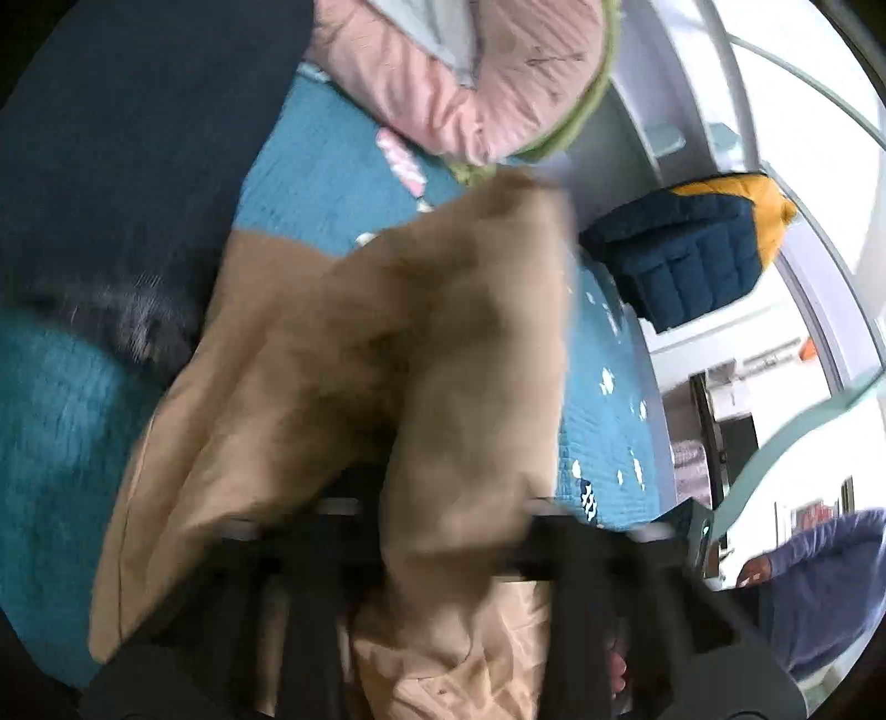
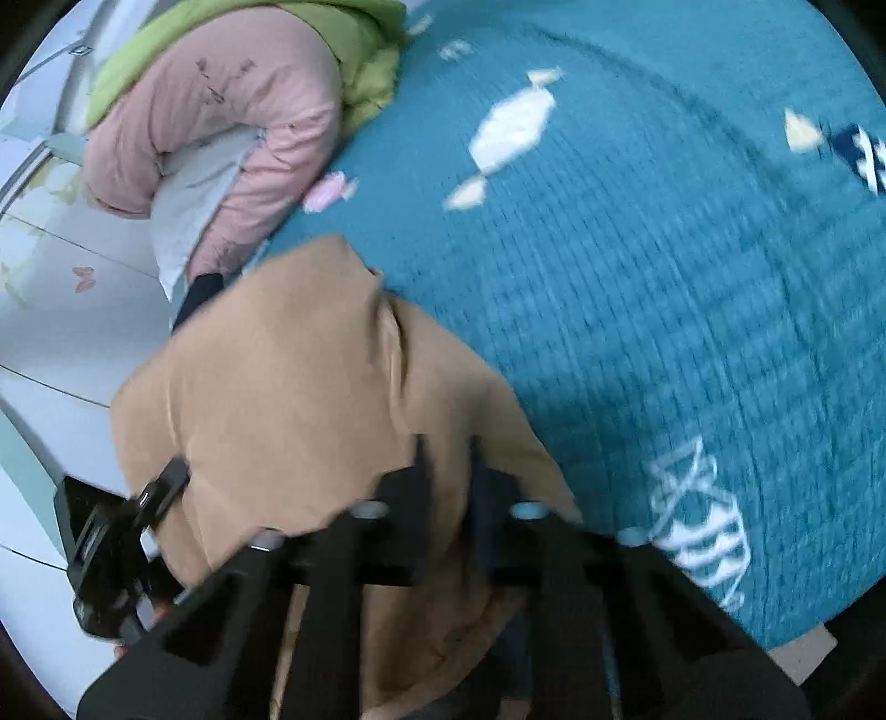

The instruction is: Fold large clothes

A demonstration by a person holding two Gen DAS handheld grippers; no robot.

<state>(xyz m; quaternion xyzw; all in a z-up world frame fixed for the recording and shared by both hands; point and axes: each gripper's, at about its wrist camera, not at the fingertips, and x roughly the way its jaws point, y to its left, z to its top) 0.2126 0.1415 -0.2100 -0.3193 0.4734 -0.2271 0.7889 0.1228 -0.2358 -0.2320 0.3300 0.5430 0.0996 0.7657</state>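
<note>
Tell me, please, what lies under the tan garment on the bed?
Around the tan garment a teal quilted bedcover with white patterns shows, so it probably continues underneath. The cloth hides what is directly below it. Both grippers are shut on the garment.

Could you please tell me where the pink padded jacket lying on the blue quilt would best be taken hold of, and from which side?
Probably the pink padded jacket is best gripped at its sleeve end, beside the dark cuff. That arm curves out into a free, narrow roll at the edge of the blue quilt, so come from the quilt side; the light green garment crowds the far side.
</note>
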